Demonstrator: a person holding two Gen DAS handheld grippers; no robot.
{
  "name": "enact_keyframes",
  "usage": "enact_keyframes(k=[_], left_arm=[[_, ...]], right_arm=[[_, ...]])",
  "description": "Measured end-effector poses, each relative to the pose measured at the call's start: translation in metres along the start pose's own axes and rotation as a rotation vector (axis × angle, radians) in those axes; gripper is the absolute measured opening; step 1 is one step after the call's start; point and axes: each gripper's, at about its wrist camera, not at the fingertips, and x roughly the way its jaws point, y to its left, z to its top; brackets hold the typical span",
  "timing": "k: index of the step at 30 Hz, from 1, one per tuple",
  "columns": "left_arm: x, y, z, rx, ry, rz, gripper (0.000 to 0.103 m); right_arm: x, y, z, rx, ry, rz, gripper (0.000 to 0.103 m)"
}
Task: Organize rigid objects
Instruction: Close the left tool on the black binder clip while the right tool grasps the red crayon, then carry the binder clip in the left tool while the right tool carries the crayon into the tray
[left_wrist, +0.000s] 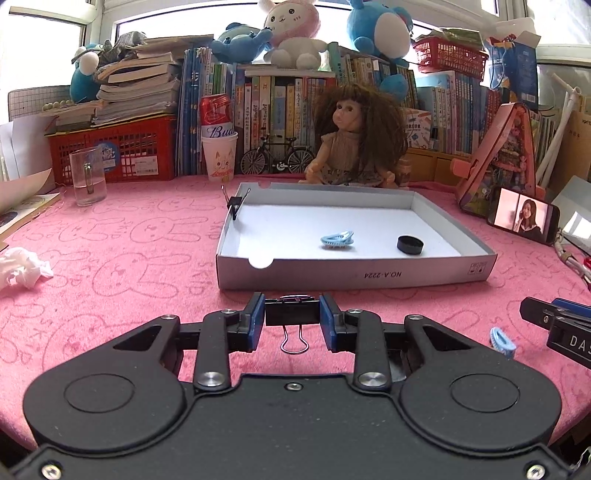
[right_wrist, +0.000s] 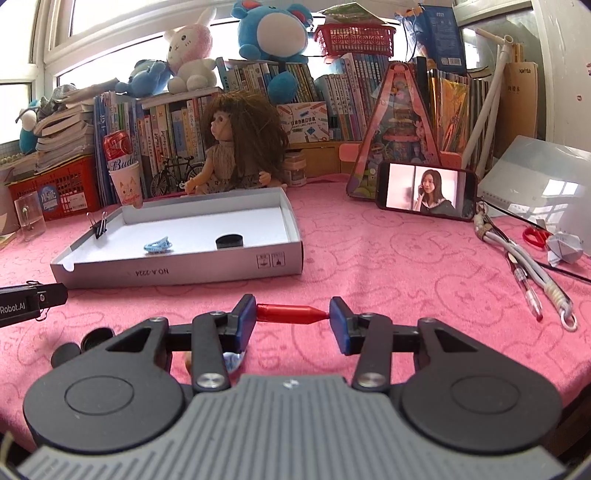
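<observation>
Left tool (left_wrist: 292, 322) pinches a black binder clip (left_wrist: 291, 312) across its body between the blue pads, the wire handle hanging toward the camera; a grip across the flat sides keeps the clip from rotating. Right tool (right_wrist: 292, 314) pinches a red pen-like piece (right_wrist: 286, 313) lengthwise, one pad on its blunt end and the other on its pointed tip. This end-to-end hold looks less secure, since the tip offers little contact.

Both tools sit low over the pink desk (right_wrist: 388, 266), just short of the near wall of a shallow white box (left_wrist: 354, 275), which appears to be the collection tray. Already inside lie a light-blue hair claw (left_wrist: 338, 240) and a black round cap (left_wrist: 410, 244), well apart; a second binder clip (left_wrist: 234, 205) is clamped to the left rim. Judged from this, both held items are probably bound for the box, and its near wall must be cleared first.

A second blue claw (left_wrist: 502, 341) remains on the desk near the right tool's edge, and small dark round pieces (right_wrist: 96, 334) lie beside the right tool's left side; their nature is unclear.

Around the work area: a doll (left_wrist: 354, 136) seated directly behind the box, a phone (right_wrist: 424, 192) propped at right, a clear glass (left_wrist: 88, 177), crumpled tissue (left_wrist: 24, 271), and pens with cords (right_wrist: 528, 280). None obstructs the direct path to the box.
</observation>
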Motion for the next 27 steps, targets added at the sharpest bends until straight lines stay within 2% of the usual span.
enact_keyframes(k=[13, 20, 27], left_arm=[[0.035, 0.007, 0.046, -0.026, 0.015, -0.026, 0.03], [0.065, 0.013, 0.07, -0.035, 0.03, -0.019, 0.03], [0.1, 0.014, 0.079, -0.045, 0.062, -0.004, 0.03]], right_arm=[[0.034, 0.003, 0.038, -0.06, -0.03, 0.02, 0.049], [0.067, 0.003, 0.063, -0.069, 0.01, 0.04, 0.048], [0.098, 0.013, 0.076, -0.115, 0.066, 0.04, 0.049]])
